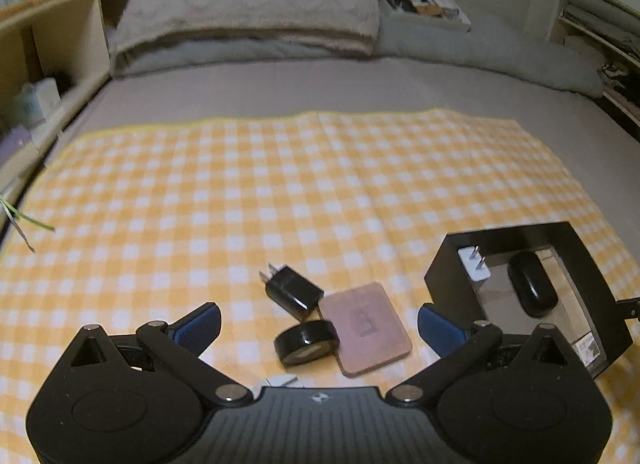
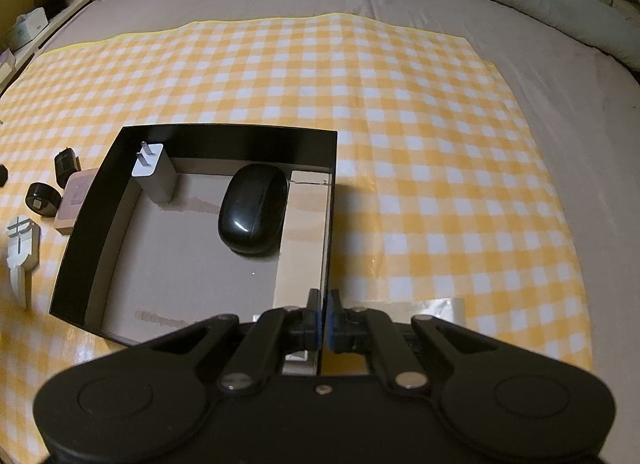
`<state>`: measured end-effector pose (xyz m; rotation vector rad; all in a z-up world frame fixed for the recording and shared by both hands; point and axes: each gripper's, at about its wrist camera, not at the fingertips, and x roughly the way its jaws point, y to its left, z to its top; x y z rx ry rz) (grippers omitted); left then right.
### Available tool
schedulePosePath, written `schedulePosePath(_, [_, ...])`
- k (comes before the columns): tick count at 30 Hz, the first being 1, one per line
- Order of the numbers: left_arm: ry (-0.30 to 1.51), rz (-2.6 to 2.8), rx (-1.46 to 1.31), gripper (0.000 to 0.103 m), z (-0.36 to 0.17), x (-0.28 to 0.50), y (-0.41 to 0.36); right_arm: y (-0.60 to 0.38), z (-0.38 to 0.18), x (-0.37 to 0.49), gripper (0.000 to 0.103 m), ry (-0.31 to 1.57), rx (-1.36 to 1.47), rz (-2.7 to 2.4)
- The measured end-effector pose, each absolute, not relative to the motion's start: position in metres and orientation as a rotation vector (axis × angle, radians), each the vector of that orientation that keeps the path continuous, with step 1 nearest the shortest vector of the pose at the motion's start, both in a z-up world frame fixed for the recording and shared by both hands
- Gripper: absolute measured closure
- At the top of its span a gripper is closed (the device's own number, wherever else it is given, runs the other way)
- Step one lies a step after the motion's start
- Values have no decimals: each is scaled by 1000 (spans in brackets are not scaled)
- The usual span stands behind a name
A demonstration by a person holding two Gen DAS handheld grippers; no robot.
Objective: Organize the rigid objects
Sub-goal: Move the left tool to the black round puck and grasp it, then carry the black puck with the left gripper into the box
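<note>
Left hand-held gripper (image 1: 318,324): matte black body, ribbed centre plate with a small round emblem, two round housings, black link arms on silver pivot screws, blue ribbed pads (image 1: 198,326). Right hand-held gripper (image 2: 324,318): same black build, silver screws, blue pads (image 2: 319,322).

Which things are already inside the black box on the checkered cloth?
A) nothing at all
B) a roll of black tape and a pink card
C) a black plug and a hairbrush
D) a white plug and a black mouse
D: in the right wrist view, the white plug stands in a corner of the black box and the black mouse lies beside it.
</note>
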<state>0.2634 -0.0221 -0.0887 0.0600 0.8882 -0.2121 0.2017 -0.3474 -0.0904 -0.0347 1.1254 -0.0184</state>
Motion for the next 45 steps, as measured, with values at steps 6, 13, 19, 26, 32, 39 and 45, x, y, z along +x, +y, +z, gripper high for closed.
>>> schedulePosePath(6, [1003, -195, 0, 5, -109, 284, -15, -347, -92, 204, 100, 1127, -32, -21])
schedulePosePath(13, [1120, -158, -163, 26, -130, 302, -5, -347, -93, 207, 100, 1131, -35, -24])
schedulePosePath(19, [1140, -116, -215, 40, -140, 308, -1, -347, -95, 209, 100, 1137, -28, -26])
schedulePosePath(26, [1151, -95, -192, 53, -147, 314, 2, -347, -95, 209, 100, 1137, -29, -27])
schedulePosePath(32, [1148, -105, -178, 53, -148, 307, 6, -346, -96, 210, 100, 1139, -34, -28])
schedulePosePath(39, [1034, -143, -192, 53, -108, 295, 2, -346, -97, 210, 100, 1140, -38, -26])
schedulePosePath(45, [974, -273, -221, 53, -77, 285, -25, -345, -97, 210, 99, 1140, -40, -28])
